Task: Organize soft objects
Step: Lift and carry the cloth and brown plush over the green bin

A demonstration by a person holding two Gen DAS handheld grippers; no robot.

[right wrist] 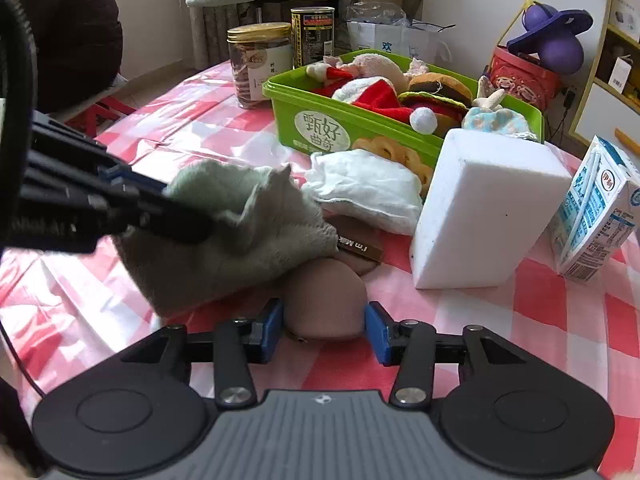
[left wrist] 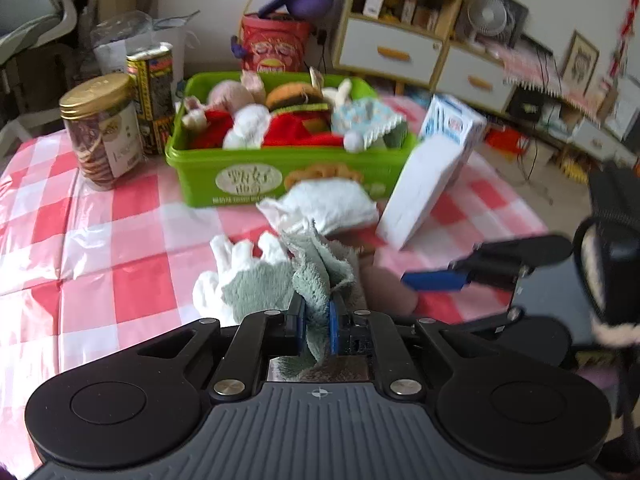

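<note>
Left tool [left wrist: 317, 326] pinching grey-green fleece cloth [left wrist: 320, 264] above checkered surface [left wrist: 100, 240]. Right tool [right wrist: 324, 330] spread, flanking brown pad [right wrist: 324, 300], near green bin [right wrist: 320, 128].

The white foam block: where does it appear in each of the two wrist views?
Left wrist view: the white foam block leans right of centre, by the milk carton.
Right wrist view: it stands right of centre, left of the carton.
Shared landmark: the green box of plush toys behind it.
</note>
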